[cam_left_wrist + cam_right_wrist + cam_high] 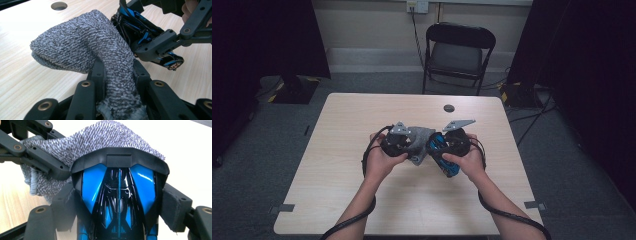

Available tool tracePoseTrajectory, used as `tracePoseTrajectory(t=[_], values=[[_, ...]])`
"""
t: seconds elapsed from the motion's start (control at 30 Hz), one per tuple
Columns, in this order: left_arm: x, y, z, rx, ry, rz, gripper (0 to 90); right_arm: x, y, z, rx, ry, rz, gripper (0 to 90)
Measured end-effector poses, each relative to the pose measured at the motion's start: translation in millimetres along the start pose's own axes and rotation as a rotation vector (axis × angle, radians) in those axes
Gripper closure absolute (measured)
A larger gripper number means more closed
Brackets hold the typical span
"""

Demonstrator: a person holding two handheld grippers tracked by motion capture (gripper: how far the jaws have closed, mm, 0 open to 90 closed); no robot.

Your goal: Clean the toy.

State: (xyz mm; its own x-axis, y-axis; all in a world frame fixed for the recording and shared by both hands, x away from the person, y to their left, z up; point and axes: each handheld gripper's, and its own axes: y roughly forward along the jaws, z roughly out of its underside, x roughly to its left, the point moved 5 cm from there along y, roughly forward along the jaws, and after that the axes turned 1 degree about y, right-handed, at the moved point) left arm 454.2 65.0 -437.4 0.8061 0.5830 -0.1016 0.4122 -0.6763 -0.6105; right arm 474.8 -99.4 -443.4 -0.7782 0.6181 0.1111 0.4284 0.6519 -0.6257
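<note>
Grey speckled knit sock point(85, 47) is pinched in the left gripper's point(396, 141) closed fingers point(98, 75) above the pale wooden desk point(362, 200). Just right, touching it, the right gripper's point(451, 145) wide-set fingers point(172, 207) clamp a glossy blue-and-black toy car point(118, 195).

Sock point(82, 47): knit marled in grey, white and black flecks, its cuff a plainer pale grey. Toy car point(118, 195): glossy black body with bright blue panels and a thin blue centre stripe, matte black rear wing; both grippers, left gripper point(398, 142) and right gripper point(452, 141), are black with brass-coloured rivets and grey three-cornered top plates. Tabletop point(362, 200): pale wood grain with a dark round hole near its far edge; folding chair point(458, 50) beyond it black, floor grey.
</note>
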Motion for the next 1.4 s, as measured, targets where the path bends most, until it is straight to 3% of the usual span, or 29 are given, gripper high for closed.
tracePoseTrajectory(t=[0.8, 1.4], values=[[-2.1, 5.1, 5.1, -0.002, -0.028, 0.027, 69.8, 1.8, -1.8, -9.6, -0.029, 0.001, 0.008, 25.8], [-7.2, 8.2, 4.2, 0.000, -0.015, 0.033, 69.7, 0.5, -2.2, -16.8, -0.038, 0.009, 0.021, 25.8]])
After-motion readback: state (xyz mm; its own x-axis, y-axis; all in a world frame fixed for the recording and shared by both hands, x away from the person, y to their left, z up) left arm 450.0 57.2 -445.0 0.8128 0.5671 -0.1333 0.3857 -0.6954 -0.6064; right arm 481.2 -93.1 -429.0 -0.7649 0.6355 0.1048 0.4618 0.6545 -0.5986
